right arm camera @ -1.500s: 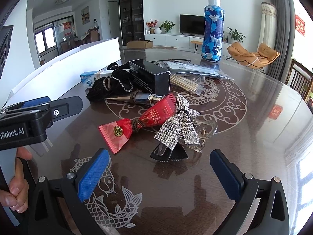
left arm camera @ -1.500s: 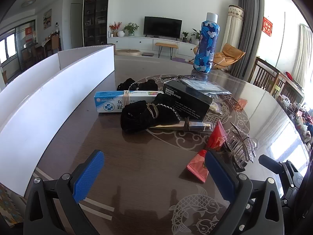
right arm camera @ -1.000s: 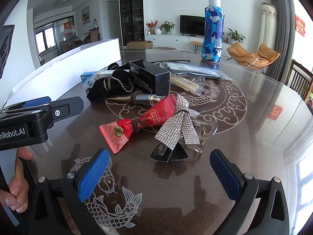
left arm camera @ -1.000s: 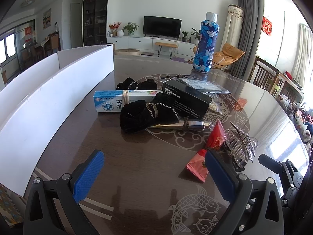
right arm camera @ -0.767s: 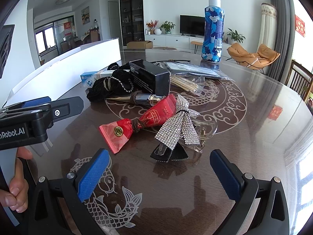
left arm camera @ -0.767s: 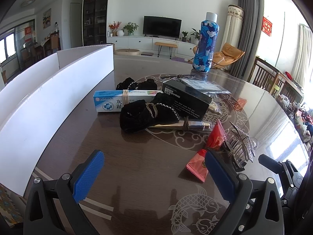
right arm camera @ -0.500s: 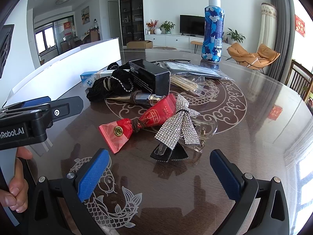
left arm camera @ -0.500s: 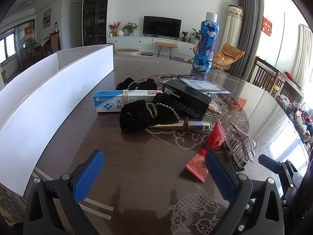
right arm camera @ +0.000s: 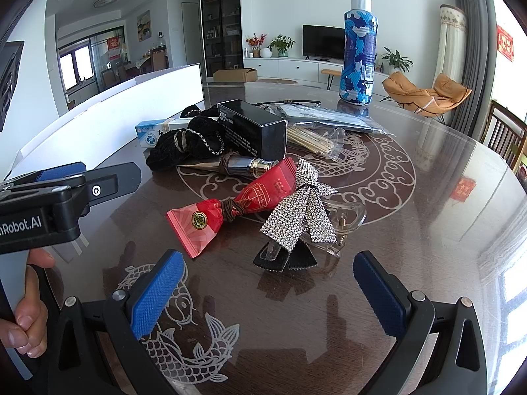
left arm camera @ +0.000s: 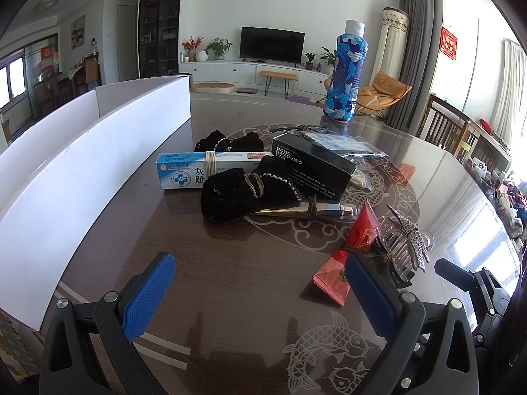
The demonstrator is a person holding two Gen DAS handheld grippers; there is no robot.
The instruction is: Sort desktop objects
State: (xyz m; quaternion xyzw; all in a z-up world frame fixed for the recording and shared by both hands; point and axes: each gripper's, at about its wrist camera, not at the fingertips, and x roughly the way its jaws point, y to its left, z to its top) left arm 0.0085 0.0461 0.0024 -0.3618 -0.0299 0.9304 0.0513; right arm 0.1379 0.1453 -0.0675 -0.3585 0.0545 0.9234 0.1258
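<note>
Desktop things lie in one mixed heap on the bench (left arm camera: 230,296), ahead of both tools, so the sorting looks not yet begun. Far left of the left tool (left arm camera: 260,293) stands a white box (left arm camera: 82,171); we cannot see inside it. Ahead of that tool sit a blue and white box (left arm camera: 184,174), a black cloth bag (left arm camera: 237,194), a black box (left arm camera: 313,168) and a shiny tube (left arm camera: 296,210). To its right is a red packet (left arm camera: 349,256). The left tool is wide open and holds nothing. Just ahead of the right tool (right arm camera: 266,289) lie the red packet and a sparkly bow clip (right arm camera: 296,214). Farther off stands a blue bottle (right arm camera: 357,49). This tool is wide open and empty too. Everything is left to sort. The bag hides part of the tube, and small print on the boxes is hard to read.
</note>
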